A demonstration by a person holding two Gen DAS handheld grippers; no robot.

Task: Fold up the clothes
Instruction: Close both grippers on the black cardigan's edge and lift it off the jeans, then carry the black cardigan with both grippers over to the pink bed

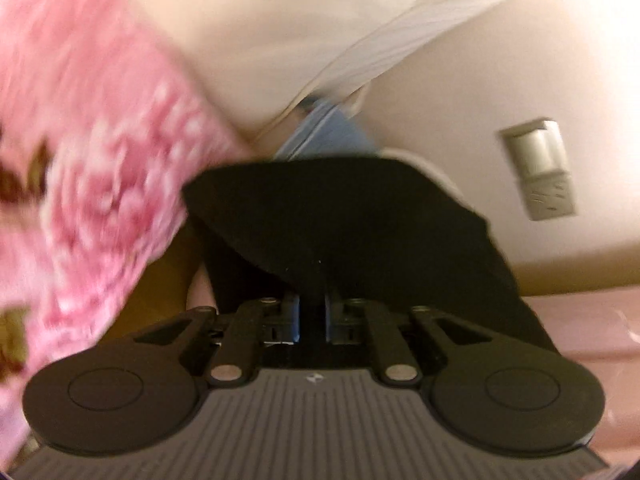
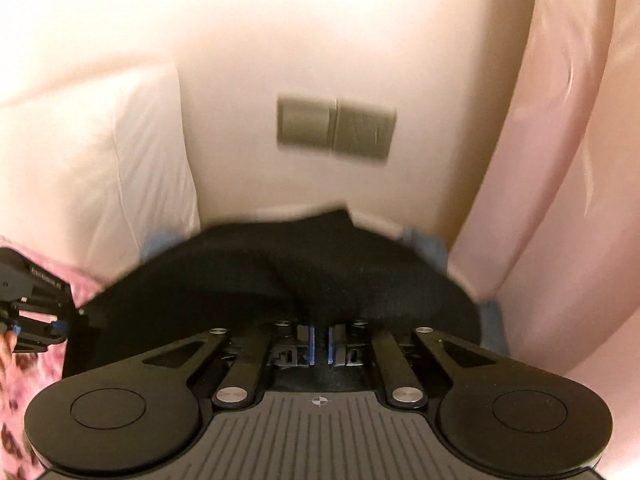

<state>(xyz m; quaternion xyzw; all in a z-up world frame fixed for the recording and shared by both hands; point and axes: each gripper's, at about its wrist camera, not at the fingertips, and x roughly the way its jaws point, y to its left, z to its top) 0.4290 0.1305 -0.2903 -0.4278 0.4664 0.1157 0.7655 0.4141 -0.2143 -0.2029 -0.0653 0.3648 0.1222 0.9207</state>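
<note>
Left wrist view, far left: blurred pink floral fabric (image 1: 92,152) fills the edge, too smeared for detail. Next over, the black garment (image 1: 340,216) drapes across the centre of the frame, over the left gripper (image 1: 312,316). Jaws together, clamped on the black cloth; fabric runs straight down into the gap between the blue-edged fingers (image 1: 295,320). Just above the garment, a bit of light blue cloth (image 1: 320,132) peeks out under a white pillow (image 1: 400,40). Right side: wall switch plate (image 1: 538,168) on the pale wall, pink sheet (image 1: 580,320) lower right.

Right wrist view, far left: the left gripper (image 2: 56,326) shows at the edge, pinching one end of the same black garment (image 2: 280,276), pink fabric (image 2: 24,380) beside it. White pillow (image 2: 100,168) upper left. Centre: garment bunched in front of the right gripper (image 2: 320,344), jaws together and pinching its edge. Double switch plate (image 2: 336,126) on the wall above. Light blue cloth (image 2: 430,246) pokes out behind the garment's right end. Pink sheet (image 2: 560,200) on the right.
</note>
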